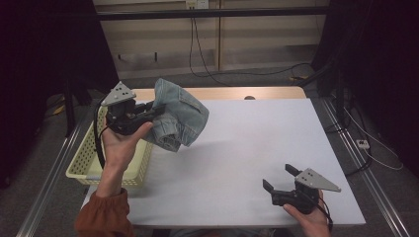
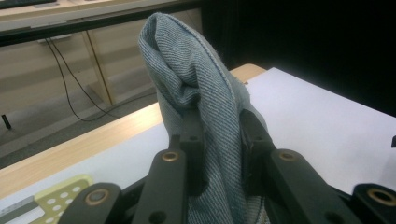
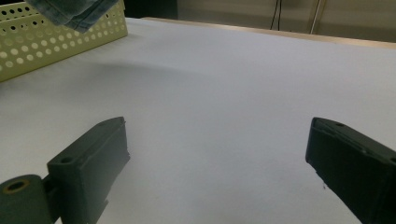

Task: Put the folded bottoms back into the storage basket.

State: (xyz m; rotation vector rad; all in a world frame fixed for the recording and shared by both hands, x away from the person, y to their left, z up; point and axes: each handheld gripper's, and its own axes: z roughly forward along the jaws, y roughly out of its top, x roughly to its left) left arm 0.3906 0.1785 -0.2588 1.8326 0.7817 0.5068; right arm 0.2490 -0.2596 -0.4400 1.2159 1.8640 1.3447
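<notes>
The left hand-held gripper (image 1: 157, 109) clamps the bunched denim garment (image 1: 179, 116) aloft, just beside the yellow basket (image 1: 84, 163). The right hand-held gripper (image 1: 279, 179) rests open on the counter (image 1: 237, 148), well apart. Lower the garment clear of the basket before releasing.

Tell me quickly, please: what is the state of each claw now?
Left claw: closed on the denim cloth, held above the table.
Right claw: open, holding nothing.
</notes>
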